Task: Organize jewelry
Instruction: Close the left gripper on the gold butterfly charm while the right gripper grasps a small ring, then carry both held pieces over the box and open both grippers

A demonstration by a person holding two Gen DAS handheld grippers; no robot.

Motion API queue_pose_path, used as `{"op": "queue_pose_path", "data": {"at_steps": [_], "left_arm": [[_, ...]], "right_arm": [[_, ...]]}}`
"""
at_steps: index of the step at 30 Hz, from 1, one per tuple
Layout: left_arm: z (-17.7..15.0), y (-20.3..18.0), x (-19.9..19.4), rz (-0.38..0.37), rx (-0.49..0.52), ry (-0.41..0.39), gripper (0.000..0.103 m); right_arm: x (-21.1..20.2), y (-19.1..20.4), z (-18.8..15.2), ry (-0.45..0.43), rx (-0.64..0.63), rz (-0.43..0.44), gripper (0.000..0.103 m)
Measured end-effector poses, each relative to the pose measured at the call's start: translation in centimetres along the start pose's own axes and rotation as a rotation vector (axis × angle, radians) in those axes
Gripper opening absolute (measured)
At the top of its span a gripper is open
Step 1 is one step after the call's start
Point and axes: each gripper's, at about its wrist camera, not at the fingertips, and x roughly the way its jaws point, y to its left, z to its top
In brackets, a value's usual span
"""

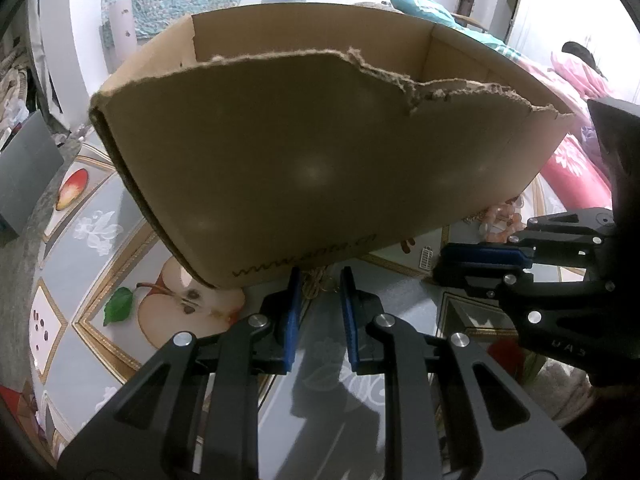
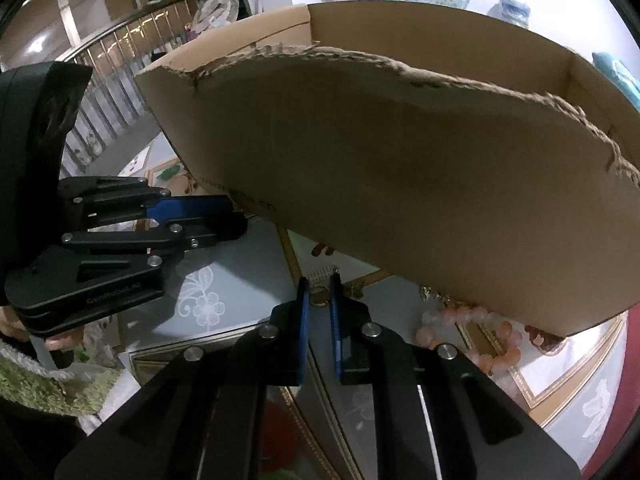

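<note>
Gold ring [image 2: 319, 295] sits between the steeply down-tilted right gripper [image 2: 319, 280].

Two matte black handheld grippers share one build: the left gripper [image 1: 320, 276] and right gripper [image 2: 319, 280] each carry slim blue pads [image 2: 303, 312] on angular black linkage arms with triangular cut-outs, pinned by round silver screws [image 1: 181, 338]. Faint raised lettering marks the casing. A fuzzy green sleeve [image 2: 36, 384] shows beside one grip.

One cardboard box [image 1: 320, 152], one pink bead bracelet [image 2: 472, 336], two hand-held grippers.
</note>
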Motion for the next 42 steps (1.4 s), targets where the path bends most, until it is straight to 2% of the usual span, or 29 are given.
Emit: {"op": "queue_pose_path", "data": {"at_steps": [5,15,20,26,30,34,42], "left_arm": [[0.0,-0.1,-0.5,0.004,0.000,-0.005,0.018],[0.0,-1.9,-3.7,-0.011,0.038,-0.052,0.018],[0.6,-3.2,-7.1,-0.013,0.086,-0.121,0.018],[2.9,-4.4,-11.4,-0.070,0.119,-0.233,0.018],[5.0,-4.9,-12.3,-0.084,0.133,-0.282,0.018],[6.9,-4.7,-10.8,-0.049,0.140,-0.256,0.018],[9.8,-1.9,-4.6,-0.001,0.052,-0.124,0.018]], "right_arm": [[-1.0,-0.2,-0.3,-0.020,0.008,0.011,0.010],[-5.8,-0.7,-0.7,-0.120,0.024,0.044,0.010],[-9.3,-1.1,-0.5,-0.198,0.027,0.047,0.010],[-13.6,-1.8,0.7,-0.320,0.033,0.033,0.010],[-14.9,-2.9,2.0,-0.372,0.041,0.006,0.010],[-14.3,-4.2,3.5,-0.365,0.060,-0.054,0.010],[-8.6,-7.8,7.5,-0.218,0.161,-0.085,0.010]]}}
